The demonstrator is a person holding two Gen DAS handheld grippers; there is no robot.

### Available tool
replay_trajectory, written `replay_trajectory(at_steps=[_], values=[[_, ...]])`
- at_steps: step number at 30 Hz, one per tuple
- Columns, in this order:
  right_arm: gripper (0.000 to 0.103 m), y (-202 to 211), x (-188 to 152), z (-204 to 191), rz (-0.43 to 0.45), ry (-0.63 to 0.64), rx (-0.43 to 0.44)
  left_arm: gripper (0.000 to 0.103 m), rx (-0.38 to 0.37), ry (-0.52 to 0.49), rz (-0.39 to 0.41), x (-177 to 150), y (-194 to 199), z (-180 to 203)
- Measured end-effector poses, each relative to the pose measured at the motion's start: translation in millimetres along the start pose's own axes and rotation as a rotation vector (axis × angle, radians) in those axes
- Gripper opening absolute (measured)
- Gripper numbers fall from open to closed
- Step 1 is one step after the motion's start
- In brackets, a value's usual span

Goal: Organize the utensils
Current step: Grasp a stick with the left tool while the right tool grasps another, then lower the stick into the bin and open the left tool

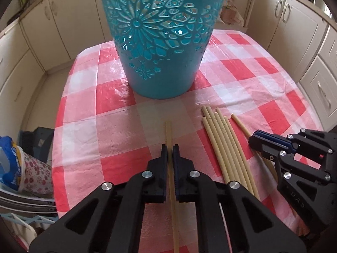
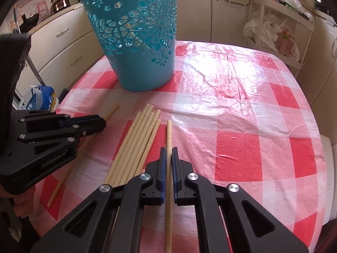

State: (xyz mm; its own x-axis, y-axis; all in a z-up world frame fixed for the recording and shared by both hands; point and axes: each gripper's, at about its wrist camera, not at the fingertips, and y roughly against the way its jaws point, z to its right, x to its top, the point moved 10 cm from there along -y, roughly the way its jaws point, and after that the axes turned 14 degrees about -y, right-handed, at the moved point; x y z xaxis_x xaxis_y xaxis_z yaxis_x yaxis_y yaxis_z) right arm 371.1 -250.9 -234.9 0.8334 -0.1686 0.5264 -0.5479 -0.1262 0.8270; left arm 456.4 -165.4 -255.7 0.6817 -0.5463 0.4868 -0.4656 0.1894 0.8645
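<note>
"GenRobot.AI" is printed on the left claw [image 2: 99, 124] — it is clamped on one chopstick [image 1: 169, 135]. The right claw [image 2: 168, 156] is clamped on another chopstick [image 2: 168, 132]. Loose chopsticks [image 2: 143, 130] are laid on the red-checked bench [image 2: 242, 116] near a teal basket [image 2: 139, 48] — cream cabinets [image 2: 63, 42] are seen behind.

The worktop [image 2: 242, 109] is covered by a glossy red, pink and white checked plastic cloth, creased near its far side. A teal openwork plastic basket [image 2: 139, 42] is stood upright on it toward the far left. Nearer, a bundle of pale chopsticks [image 2: 137, 143] is laid side by side, with one single chopstick [image 2: 168, 139] just to its right and another [image 2: 69, 168] apart on its left.
</note>
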Motion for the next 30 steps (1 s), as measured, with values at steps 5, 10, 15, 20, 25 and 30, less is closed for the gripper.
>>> replay_trajectory(at_steps=[5,10,15,20,25,30], values=[[0.006,-0.1,-0.1,-0.7,0.013,0.031,-0.015,0.004,0.094,-0.099,0.003,3.6,-0.1,9.4],[0.006,0.2,-0.3,0.3,0.017,0.02,-0.003,0.004,0.029,-0.045,0.04,-0.7,12.3,7.6],[0.006,0.5,0.7,1.9,0.013,0.0,0.012,0.004,-0.052,-0.004,0.165,6.7,47.6,10.8],[0.006,-0.3,1.7,2.6,0.01,-0.028,0.028,0.004,-0.134,0.034,0.331,29.1,103.2,7.4],[0.006,-1.0,3.3,4.7,0.002,-0.068,0.054,0.004,-0.177,0.121,0.526,73.3,163.0,-23.1],[0.006,-1.1,2.4,3.5,0.0,-0.078,0.06,0.004,-0.144,0.208,0.691,126.8,208.1,-66.0]])
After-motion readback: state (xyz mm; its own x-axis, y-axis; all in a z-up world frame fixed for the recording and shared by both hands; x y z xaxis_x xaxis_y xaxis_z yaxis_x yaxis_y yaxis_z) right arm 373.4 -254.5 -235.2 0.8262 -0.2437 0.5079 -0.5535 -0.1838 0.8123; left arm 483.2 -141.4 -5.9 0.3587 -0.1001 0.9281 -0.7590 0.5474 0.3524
